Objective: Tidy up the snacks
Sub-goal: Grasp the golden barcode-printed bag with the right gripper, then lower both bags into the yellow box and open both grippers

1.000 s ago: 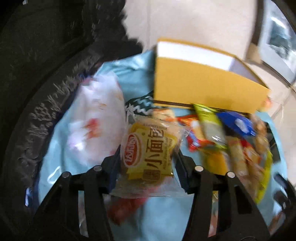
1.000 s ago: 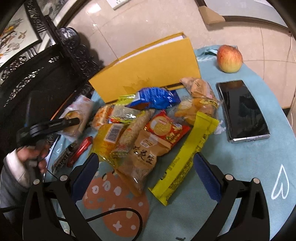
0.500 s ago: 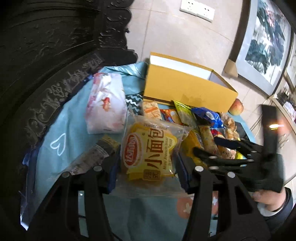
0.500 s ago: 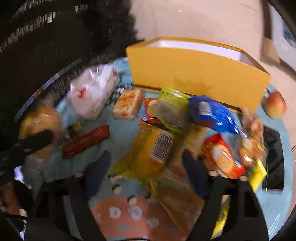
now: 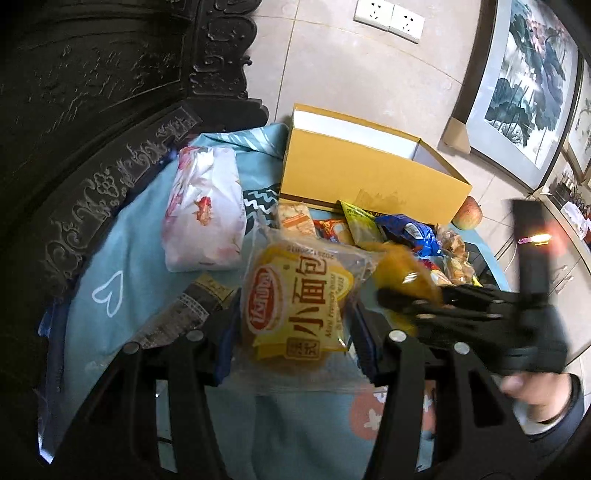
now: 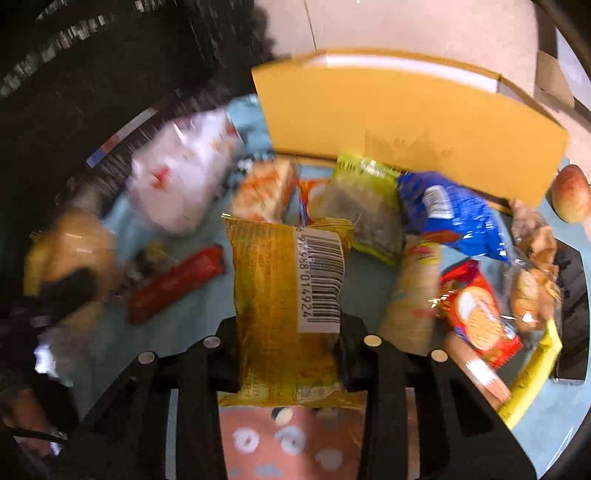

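Soft indoor light, heavy fisheye bending, dark vignetted corners, right wrist view motion-blurred, left sharper

Home living or dining room; dark carved wooden furniture (image 5: 110, 155) with ornate relief along left edge of table; framed lotus paintings (image 5: 524, 88) leaning against tiled wall; white double wall socket (image 5: 388, 16) above; table under light blue tablecloth (image 5: 122, 266) printed with white heart and cartoon patches; apple (image 5: 468, 218) near far right edge, floral tissue pack (image 5: 205, 210) near far left, snack packets (image 6: 436, 229) loose mid-table.
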`<state>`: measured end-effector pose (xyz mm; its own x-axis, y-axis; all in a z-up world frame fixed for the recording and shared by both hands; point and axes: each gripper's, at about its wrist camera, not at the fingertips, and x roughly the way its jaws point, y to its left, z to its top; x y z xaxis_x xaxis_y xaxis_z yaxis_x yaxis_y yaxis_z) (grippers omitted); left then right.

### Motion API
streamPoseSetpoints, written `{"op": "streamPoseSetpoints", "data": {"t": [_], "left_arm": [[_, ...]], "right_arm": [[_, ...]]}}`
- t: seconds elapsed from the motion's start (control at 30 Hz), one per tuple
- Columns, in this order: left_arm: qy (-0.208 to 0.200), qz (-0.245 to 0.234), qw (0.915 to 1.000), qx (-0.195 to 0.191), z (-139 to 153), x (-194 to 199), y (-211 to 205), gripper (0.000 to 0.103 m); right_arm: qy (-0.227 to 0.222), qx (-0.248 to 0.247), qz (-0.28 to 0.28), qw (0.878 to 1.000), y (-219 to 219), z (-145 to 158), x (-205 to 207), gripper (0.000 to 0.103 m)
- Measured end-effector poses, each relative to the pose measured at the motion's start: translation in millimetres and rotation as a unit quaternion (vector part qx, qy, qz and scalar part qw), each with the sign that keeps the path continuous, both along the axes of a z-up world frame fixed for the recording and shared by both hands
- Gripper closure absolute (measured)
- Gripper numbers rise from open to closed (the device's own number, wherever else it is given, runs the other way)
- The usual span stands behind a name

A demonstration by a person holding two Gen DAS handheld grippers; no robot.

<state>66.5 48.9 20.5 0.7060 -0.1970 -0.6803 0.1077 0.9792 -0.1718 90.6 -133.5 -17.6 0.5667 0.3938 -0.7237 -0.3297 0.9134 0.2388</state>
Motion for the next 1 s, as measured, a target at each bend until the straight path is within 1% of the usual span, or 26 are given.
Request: {"op": "streamPoseSetpoints", "data": {"t": [0.1,0.2,0.3,0.4,0.5,0.6,0.67,0.77,0.87,0.93,1.0], "left_arm": [[-0.005,-0.007,1.0000,0.000,8,1,-7,0.050],[-0.016,-0.019,0.9997,0.007,20,1,-20,0.050],[-0.030,-0.037,0.9987,0.018,34,2,-37,0.050],[-0.043,-0.053,0.9971,0.034,49,6,-54,0.050],[-0.054,-0.062,0.9949,0.057,67,19,-73,0.050],[-0.065,-0.067,0.9932,0.070,87,40,-91,0.050],[-0.071,-0.066,0.9921,0.079,101,66,-104,0.050],[-0.077,-0.067,0.9915,0.081,116,107,-121,0.050],[-0.061,-0.057,0.9942,0.067,114,153,-131,0.050],[-0.054,-0.047,0.9951,0.068,103,181,-136,0.050],[-0.046,-0.043,0.9957,0.068,92,199,-139,0.050]], "right_arm": [[-0.032,0.007,0.003,0.999,-13,29,-21,0.066],[-0.063,0.013,-0.001,0.998,-35,54,-41,0.066],[-0.085,0.013,-0.012,0.996,-58,72,-52,0.066],[-0.101,0.007,-0.026,0.995,-75,86,-52,0.066],[-0.115,0.000,-0.042,0.993,-93,97,-40,0.066],[-0.132,-0.005,-0.061,0.989,-108,114,-17,0.066],[-0.145,-0.007,-0.076,0.986,-118,126,3,0.066],[-0.158,-0.006,-0.096,0.983,-123,129,36,0.066],[-0.167,-0.006,-0.123,0.978,-130,125,70,0.066],[-0.166,-0.011,-0.141,0.976,-132,118,94,0.066],[-0.162,-0.016,-0.145,0.976,-132,109,118,0.066]]}}
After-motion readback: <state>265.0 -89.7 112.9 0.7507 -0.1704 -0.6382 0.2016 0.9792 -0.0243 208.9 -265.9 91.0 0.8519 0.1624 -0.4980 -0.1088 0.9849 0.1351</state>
